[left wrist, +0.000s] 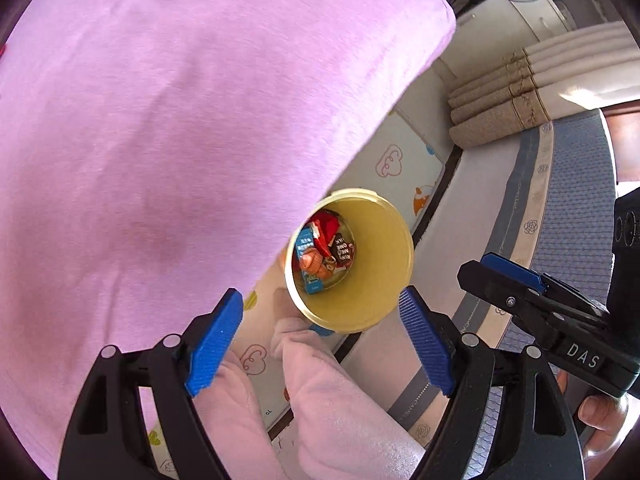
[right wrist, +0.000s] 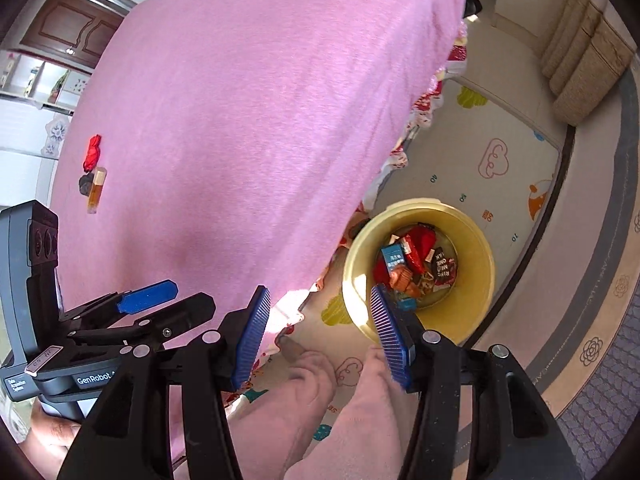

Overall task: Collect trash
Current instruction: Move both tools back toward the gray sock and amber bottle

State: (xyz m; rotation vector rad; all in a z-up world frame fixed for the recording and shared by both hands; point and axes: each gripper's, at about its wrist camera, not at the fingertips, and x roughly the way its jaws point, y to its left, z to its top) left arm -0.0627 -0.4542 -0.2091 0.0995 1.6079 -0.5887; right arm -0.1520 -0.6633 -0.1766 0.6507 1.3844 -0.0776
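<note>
A yellow bin (left wrist: 380, 236) stands on the floor by the pink-covered table (left wrist: 160, 140) and holds several wrappers (left wrist: 324, 252). My left gripper (left wrist: 320, 320) hangs above it, open and holding nothing. My right gripper (right wrist: 320, 320) is open too, with nothing between its blue pads (right wrist: 252, 336); the bin (right wrist: 476, 280) and its wrappers (right wrist: 416, 264) lie just beyond its right pad. On the table's far left lie a red wrapper (right wrist: 93, 152), a dark scrap (right wrist: 85, 186) and an amber tube (right wrist: 97, 190). Each view shows the other gripper from the side, the right one (left wrist: 508, 276) and the left one (right wrist: 152, 300).
The person's legs in pink trousers (right wrist: 352, 420) stand below both grippers on a patterned play mat (right wrist: 500, 168). A grey and cream carpet (right wrist: 600, 320) lies to the right. Beige cushions (left wrist: 500, 116) are stacked at the far edge. The tablecloth overhangs part of the bin.
</note>
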